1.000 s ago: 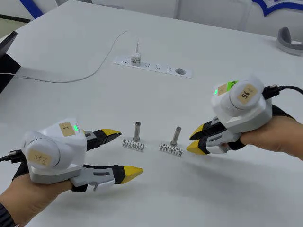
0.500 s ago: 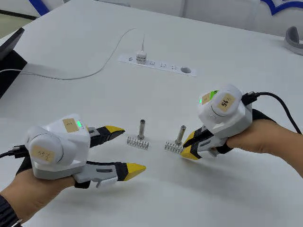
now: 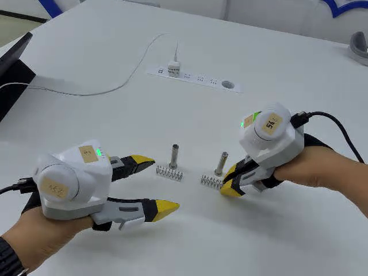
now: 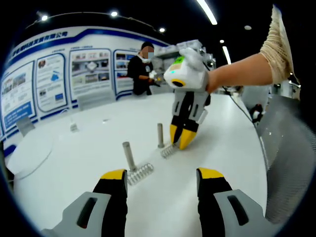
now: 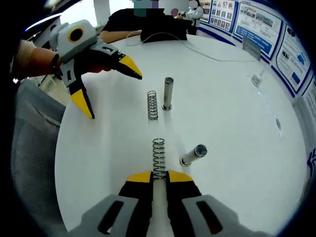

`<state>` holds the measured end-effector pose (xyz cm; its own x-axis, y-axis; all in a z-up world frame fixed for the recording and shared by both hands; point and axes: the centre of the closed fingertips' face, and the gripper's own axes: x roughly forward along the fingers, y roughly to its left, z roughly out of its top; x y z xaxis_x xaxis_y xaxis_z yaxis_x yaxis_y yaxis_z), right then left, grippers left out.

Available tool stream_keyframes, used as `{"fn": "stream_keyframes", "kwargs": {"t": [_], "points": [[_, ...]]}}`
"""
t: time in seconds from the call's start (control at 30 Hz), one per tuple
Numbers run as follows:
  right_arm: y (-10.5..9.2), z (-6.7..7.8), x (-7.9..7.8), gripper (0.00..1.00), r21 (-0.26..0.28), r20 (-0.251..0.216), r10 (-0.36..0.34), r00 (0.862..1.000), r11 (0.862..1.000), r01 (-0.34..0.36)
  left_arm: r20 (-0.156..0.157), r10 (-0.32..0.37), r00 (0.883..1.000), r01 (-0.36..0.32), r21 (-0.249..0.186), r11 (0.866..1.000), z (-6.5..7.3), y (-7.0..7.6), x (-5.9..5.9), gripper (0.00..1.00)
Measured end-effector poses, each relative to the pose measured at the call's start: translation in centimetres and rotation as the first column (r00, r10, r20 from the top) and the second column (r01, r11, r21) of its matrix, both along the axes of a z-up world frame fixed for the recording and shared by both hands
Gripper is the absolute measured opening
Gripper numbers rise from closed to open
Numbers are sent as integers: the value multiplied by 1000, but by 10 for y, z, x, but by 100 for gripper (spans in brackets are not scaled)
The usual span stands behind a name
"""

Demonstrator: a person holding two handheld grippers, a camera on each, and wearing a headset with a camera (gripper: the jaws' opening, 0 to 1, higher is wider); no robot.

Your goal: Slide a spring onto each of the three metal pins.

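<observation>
Spring point(image 3: 210, 181), pinched endwise by right hand-held gripper point(image 3: 228, 187), could flick free against pin point(image 3: 221, 163) at 1 o'clock; left hand-held gripper point(image 3: 160, 184) agape.

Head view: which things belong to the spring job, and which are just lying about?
Job: left pin, right pin, left spring, right spring (in the right claw), left claw open.
Lying about: power strip, cable, monitor.

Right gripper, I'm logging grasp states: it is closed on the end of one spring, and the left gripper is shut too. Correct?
Not quite. The left gripper is open, jaws wide apart, as the left gripper view shows. The right gripper is closed on the end of one spring.
</observation>
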<state>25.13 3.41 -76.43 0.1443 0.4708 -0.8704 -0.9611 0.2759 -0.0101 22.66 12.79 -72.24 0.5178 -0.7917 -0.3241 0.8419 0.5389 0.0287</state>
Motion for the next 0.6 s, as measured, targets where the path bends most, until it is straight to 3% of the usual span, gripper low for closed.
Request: {"fn": "stream_keyframes", "kwargs": {"t": [0.37, 0.6], "points": [[8, 27, -27, 11, 12, 17, 78, 997, 997, -79, 7, -72, 997, 72, -4, 997, 0, -25, -10, 47], [17, 33, -38, 11, -8, 26, 152, 988, 988, -151, 24, -123, 992, 123, -7, 992, 3, -41, -14, 39]]}}
